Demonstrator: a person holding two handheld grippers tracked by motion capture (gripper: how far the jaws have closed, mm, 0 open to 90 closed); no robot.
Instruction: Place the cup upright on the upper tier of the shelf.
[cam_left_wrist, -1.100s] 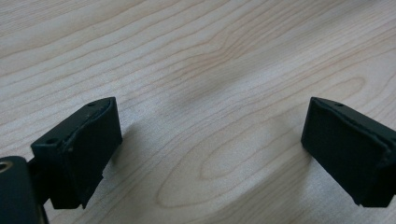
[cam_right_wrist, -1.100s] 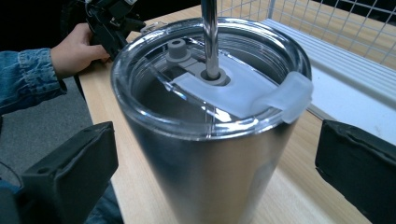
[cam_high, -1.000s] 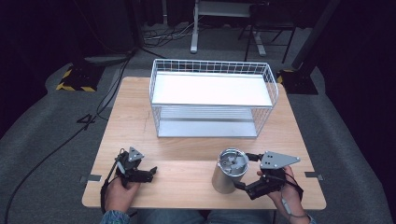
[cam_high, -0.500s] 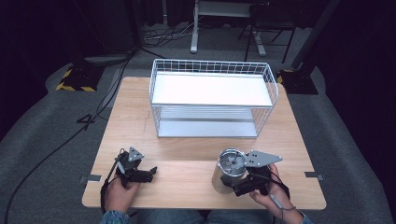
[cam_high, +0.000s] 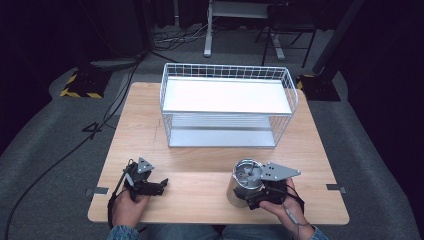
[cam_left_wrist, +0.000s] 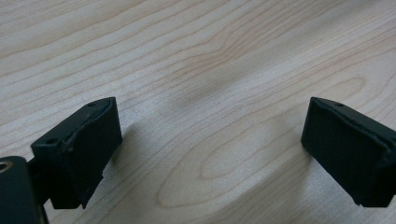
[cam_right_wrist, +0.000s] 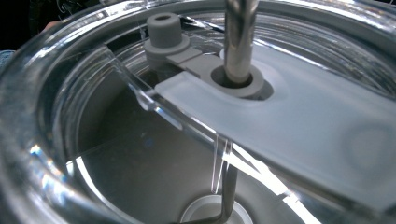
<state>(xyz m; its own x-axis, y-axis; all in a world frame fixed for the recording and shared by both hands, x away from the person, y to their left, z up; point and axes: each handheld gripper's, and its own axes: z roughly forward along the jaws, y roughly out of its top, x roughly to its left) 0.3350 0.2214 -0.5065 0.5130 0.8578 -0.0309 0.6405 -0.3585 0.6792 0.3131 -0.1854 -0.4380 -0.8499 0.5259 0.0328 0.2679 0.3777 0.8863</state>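
Closer in than a second earlier, the right gripper (cam_high: 255, 199) had slid up against the steel tumbler (cam_high: 243, 189) near the table's front edge, right of centre; before, it sat a little off toward the right edge. Whether its jaws were spread or pressed on the cup, I could not tell: the high view hid them behind the grey plate and the hand, and the right gripper view looked straight down through the clear lid (cam_right_wrist: 261, 116) at a metal straw (cam_right_wrist: 239, 42) standing in its grey grommet. The left gripper (cam_high: 150, 186) rested toward the front-left corner with its jaws spread wide over bare wood, holding nothing. Behind both, the white wire basket (cam_high: 227, 107) stood at the table's back edge, well apart from the cup. My read was a grasp on the tumbler was being set up, and doing it well meant taking the cup on its wall below the lid, squaring the jaws across its width, and closing gently so the smooth steel did not skid or tip with that straw riding high.
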